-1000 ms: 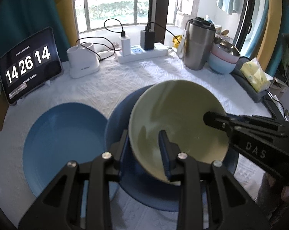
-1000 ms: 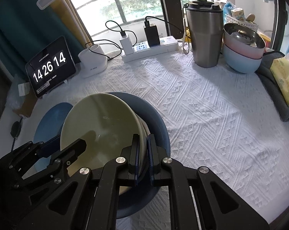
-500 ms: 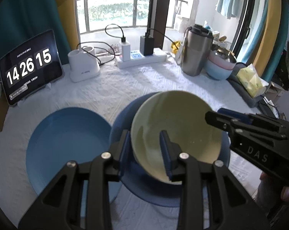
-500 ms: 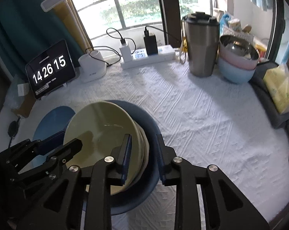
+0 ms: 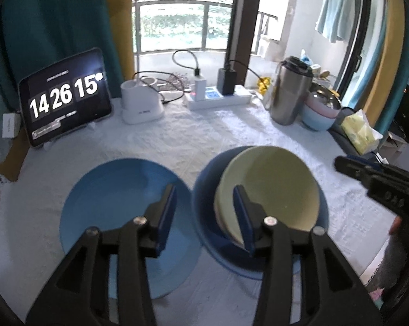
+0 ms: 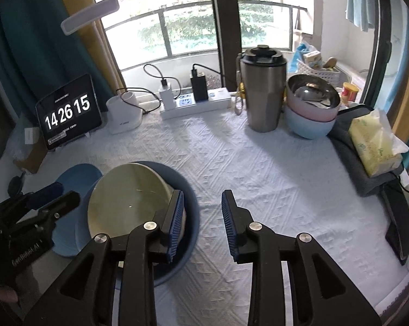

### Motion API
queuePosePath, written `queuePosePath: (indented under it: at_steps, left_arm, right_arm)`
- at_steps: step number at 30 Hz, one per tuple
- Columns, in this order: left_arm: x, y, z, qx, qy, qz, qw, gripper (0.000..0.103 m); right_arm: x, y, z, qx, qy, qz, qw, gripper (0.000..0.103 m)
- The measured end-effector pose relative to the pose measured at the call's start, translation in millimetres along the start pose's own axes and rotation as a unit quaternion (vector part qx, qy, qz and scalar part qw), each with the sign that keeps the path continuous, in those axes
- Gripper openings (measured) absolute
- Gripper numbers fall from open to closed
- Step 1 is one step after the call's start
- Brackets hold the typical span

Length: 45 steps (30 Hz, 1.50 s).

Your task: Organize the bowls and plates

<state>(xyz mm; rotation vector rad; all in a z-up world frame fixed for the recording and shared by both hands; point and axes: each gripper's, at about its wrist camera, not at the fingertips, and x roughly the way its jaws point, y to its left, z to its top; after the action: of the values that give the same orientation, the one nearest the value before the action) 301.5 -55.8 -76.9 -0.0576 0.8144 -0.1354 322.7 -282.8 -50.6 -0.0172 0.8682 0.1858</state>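
A pale green bowl sits inside a dark blue plate on a table covered with a white textured cloth, with a lighter blue plate lying flat just beside it, their rims close together. The left gripper hangs above the gap between the 2 plates, its jaws opening — nothing is between the blue pads, and the bowl's near rim shows behind the right-hand finger. The right gripper hovers over the dark plate's far edge and bare cloth, its jaws also opening and clear of the bowl — the inner pad stands just beside the bowl's rim without pressing it. At the back of the table stand a tablet clock reading 14 26 15, a white charging stand, a power strip with plugs, a steel tumbler, and a stack of 3 bowls — metal in pink in pale blue. A yellow tissue pack rests on dark fabric at the right edge.
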Motion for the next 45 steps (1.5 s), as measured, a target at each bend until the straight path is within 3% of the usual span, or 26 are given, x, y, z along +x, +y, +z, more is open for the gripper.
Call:
queuePosePath:
  at_steps: [12, 19, 27, 35, 39, 45]
  left_arm:
    - [14.2, 22.5, -19.5, -0.035, 0.022, -0.008, 0.9991, 0.045]
    - [30.6, 16.3, -26.7, -0.022, 0.048, 0.002, 0.9986, 0.045]
    - [43.8, 9.1, -29.5, -0.012, 0.056, 0.007, 0.9984, 0.046]
    - [58.0, 14.5, -32.4, -0.026, 0.06, 0.033, 0.9973, 0.063]
    - [59.3, 15.0, -33.5, -0.031, 0.053, 0.042, 0.9972, 0.065]
    - [56.2, 14.1, -35.7, -0.03, 0.033, 0.046, 0.998, 0.063]
  right_arm:
    - [16.2, -21.4, -16.6, 0.027, 0.029, 0.034, 0.999, 0.038]
    - [27.4, -19.3, -28.2, 0.037, 0.046, 0.057, 0.997, 0.038]
    - [37.5, -14.2, -29.8, 0.031, 0.057, 0.054, 0.996, 0.039]
    - [52.4, -16.0, -30.3, 0.037, 0.061, 0.028, 0.997, 0.054]
    - [60.6, -20.2, -31.0, 0.048, 0.066, 0.018, 0.997, 0.068]
    - [65.6, -22.1, -31.0, 0.054, 0.071, 0.029, 0.996, 0.071]
